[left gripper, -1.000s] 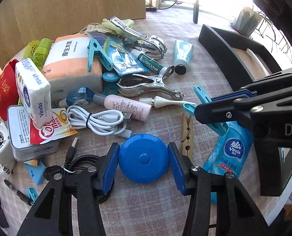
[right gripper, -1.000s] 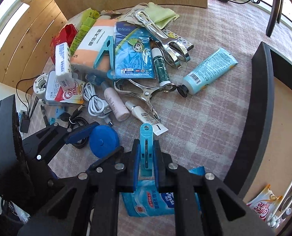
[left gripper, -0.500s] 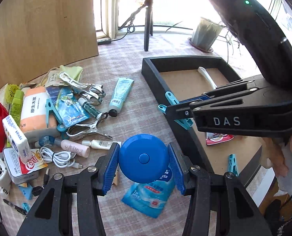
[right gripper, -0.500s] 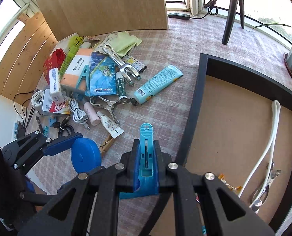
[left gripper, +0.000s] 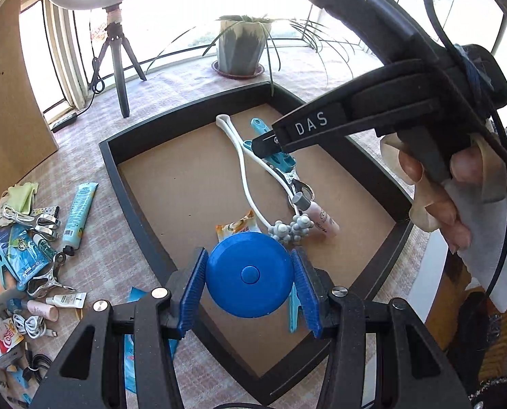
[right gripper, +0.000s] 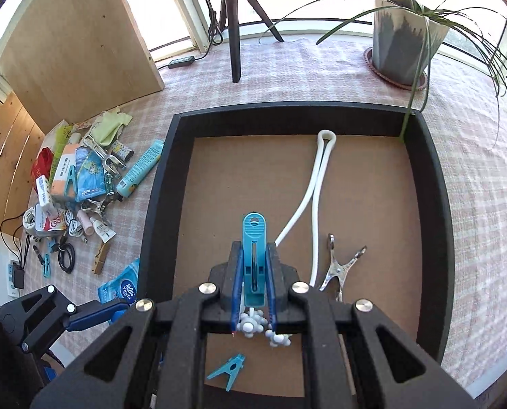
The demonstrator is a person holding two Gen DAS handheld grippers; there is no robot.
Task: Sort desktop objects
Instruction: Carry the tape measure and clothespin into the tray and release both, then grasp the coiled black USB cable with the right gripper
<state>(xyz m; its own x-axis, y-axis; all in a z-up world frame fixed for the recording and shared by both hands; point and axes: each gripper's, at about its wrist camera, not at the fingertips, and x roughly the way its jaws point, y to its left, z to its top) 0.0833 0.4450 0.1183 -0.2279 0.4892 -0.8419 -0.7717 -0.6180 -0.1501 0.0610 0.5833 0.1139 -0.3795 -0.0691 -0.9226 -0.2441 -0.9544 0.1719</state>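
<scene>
My left gripper (left gripper: 250, 286) is shut on a round blue tape measure (left gripper: 249, 274) and holds it above the near edge of the black tray (left gripper: 134, 197). My right gripper (right gripper: 253, 277) is shut on a teal clothes peg (right gripper: 253, 259) and holds it over the tray's brown floor (right gripper: 239, 177); it also shows in the left wrist view (left gripper: 270, 146). In the tray lie a white cord (right gripper: 316, 184), a metal clip (right gripper: 338, 269), a small teal peg (right gripper: 229, 371), a pink tube (left gripper: 321, 218) and a snack packet (left gripper: 236, 226).
A pile of loose items lies on the checked cloth left of the tray: a teal tube (right gripper: 140, 168), tissue packs (right gripper: 64, 167), metal clips (right gripper: 100, 153), cables (right gripper: 65, 257), a wooden peg (right gripper: 100, 260), a blue Vinda pack (right gripper: 122, 289). A potted plant (right gripper: 403, 44), a tripod (right gripper: 234, 24) and a wooden board (right gripper: 79, 44) stand behind.
Both grippers have lifted off the pile and swung right, over the black tray. The tape measure and the teal peg came along in their grips.
</scene>
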